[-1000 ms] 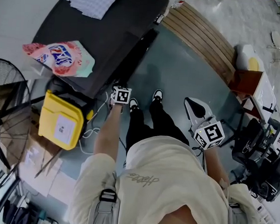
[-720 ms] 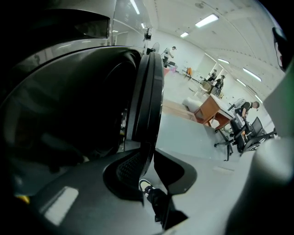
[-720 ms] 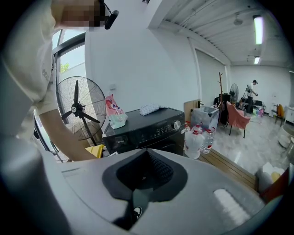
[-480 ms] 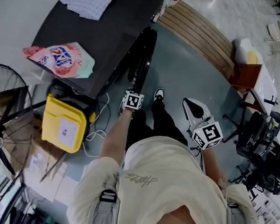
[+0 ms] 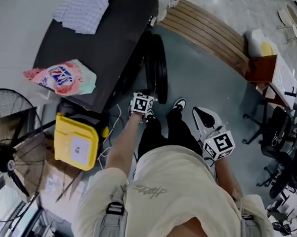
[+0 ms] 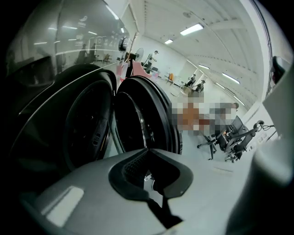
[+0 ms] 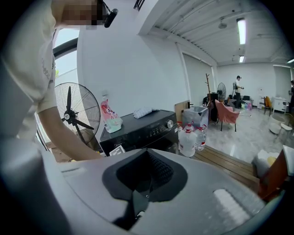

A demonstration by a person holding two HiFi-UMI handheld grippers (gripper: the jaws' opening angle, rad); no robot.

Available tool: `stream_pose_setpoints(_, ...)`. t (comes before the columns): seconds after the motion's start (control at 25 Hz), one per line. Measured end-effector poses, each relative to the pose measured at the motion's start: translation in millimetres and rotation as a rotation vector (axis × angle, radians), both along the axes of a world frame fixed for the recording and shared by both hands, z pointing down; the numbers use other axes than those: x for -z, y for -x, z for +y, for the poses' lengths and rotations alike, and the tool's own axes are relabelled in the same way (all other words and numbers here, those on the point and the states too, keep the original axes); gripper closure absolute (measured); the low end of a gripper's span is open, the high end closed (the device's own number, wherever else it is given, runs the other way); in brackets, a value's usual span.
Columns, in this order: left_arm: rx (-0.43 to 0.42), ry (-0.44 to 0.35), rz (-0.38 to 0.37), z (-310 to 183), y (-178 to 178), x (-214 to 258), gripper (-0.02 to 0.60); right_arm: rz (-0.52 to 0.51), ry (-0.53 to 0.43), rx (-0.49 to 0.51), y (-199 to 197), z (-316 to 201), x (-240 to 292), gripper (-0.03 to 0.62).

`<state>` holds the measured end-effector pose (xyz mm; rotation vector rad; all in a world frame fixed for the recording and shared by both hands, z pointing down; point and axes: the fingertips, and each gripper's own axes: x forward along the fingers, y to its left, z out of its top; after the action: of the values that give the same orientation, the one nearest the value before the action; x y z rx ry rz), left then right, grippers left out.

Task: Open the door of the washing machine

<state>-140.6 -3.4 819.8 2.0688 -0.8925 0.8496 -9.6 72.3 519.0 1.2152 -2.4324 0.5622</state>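
Starting left of the washing machine [image 5: 93, 40], nothing has changed for you. The fan [image 5: 4, 153] and the yellow box [image 5: 77, 142] stand off the machine's side. The detergent bag [image 5: 60, 76] and the folded cloth [image 5: 82, 7] lie on its lid, just as they did a second ago.

The change is at the machine's front. A second ago the door [image 5: 157, 65] was only ajar, lying close to the front face. Now it stands swung well out, roughly square to that face. Your left gripper view looks past the door's inner side into the dark drum opening [image 6: 87, 128].

Your left gripper [image 6: 147, 150] has travelled with the door, away from the machine's front, and sits near the door's free edge. Its tongs are clenched together with nothing visible between them. That suggests you drew the door by hooking or nudging it rather than pinching it.

Further right of the machine, your right gripper [image 7: 148, 151] hangs well apart from it. Its tongs are likewise pressed together and empty, and it faces the machine's control panel [image 7: 154, 131].

I judge the opening all but done, since the drum mouth is exposed. A little more swing away from the machine would settle it, and you should mind your feet below the door's path.
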Motion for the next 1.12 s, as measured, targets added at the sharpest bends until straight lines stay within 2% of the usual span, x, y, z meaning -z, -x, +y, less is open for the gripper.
stream_pose_setpoints(0.12,-0.034,0.005,-0.008,-9,-21,1,0.569,-0.007,0.001,-0.029,-14,0,-2,0.592)
stream_pose_setpoints(0.36,-0.078,0.074,-0.011,-16,-68,-4,0.569,-0.027,0.000,-0.075,-47,-12,-5,0.592)
stream_pose_setpoints(0.52,-0.092,0.044,-0.022,-33,-98,7,0.569,-0.042,0.000,-0.110,-75,-18,-6,0.592)
stream_pose_setpoints(0.72,-0.110,0.081,-0.072,-37,-114,2,0.569,-0.069,0.006,-0.158,-113,-28,-9,0.592)
stream_pose_setpoints(0.88,-0.113,0.050,-0.094,-51,-125,9,0.569,-0.095,0.006,-0.173,-137,-40,-11,0.592)
stream_pose_setpoints(1.12,-0.115,0.065,-0.115,-64,-142,15,0.569,-0.131,0.000,-0.168,-169,-61,-13,0.592)
